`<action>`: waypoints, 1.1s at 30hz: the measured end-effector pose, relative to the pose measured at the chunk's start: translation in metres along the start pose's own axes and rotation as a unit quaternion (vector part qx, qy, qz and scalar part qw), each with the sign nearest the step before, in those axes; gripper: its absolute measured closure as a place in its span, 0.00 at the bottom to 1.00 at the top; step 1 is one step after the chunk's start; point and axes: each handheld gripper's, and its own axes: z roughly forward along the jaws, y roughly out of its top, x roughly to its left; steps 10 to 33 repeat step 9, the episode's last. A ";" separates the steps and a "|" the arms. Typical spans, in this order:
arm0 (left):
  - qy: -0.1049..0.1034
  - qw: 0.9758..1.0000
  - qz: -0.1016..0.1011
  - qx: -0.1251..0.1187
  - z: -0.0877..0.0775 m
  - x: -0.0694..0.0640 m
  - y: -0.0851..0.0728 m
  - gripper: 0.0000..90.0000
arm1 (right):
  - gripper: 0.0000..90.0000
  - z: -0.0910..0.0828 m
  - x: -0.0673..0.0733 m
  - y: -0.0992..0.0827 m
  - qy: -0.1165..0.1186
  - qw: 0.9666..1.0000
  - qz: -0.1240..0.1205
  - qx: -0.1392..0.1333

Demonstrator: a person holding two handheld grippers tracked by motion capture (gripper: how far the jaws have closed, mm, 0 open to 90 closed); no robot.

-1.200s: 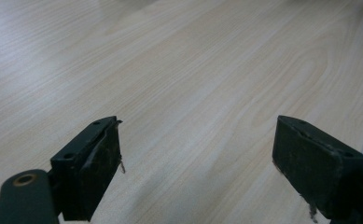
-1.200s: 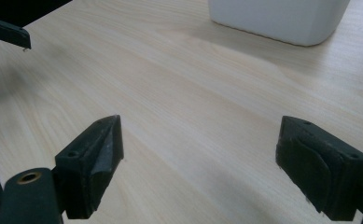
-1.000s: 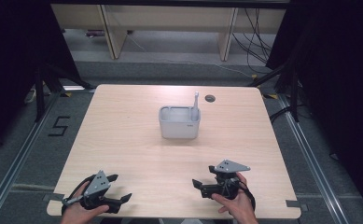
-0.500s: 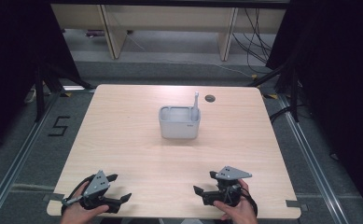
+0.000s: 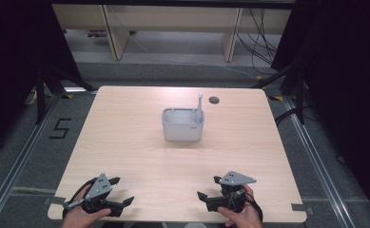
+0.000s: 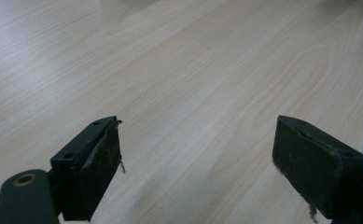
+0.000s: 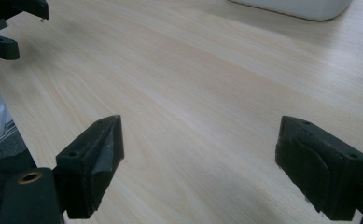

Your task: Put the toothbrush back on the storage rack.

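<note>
A pale grey rectangular tub (image 5: 183, 129) stands in the middle of the wooden table (image 5: 125, 137), and a slim grey handle (image 5: 200, 103) sticks up from its right side. My left gripper (image 5: 121, 191) rests near the table's front left edge, held in a hand, its jaws wide apart with nothing between them (image 6: 198, 158). My right gripper (image 5: 209, 187) sits near the front right, also open over bare wood (image 7: 200, 163). In the right gripper view the tub (image 7: 296, 7) shows at the top right and the left gripper (image 7: 6, 28) at the top left.
A dark round grommet hole (image 5: 214, 100) lies in the tabletop behind the tub. Wooden shelving (image 5: 173, 28) and cables stand beyond the far edge. Metal floor rails (image 5: 316, 156) run along both sides, and a "5" mark (image 5: 59, 128) is on the floor at left.
My right gripper has slid a little back toward the table's front edge. The left gripper and the tub have not moved.
</note>
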 end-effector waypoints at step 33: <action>0.003 1.000 0.008 0.001 0.000 0.001 0.000 0.16 | 0.18 0.002 0.001 -0.001 0.003 1.000 -0.003 -0.001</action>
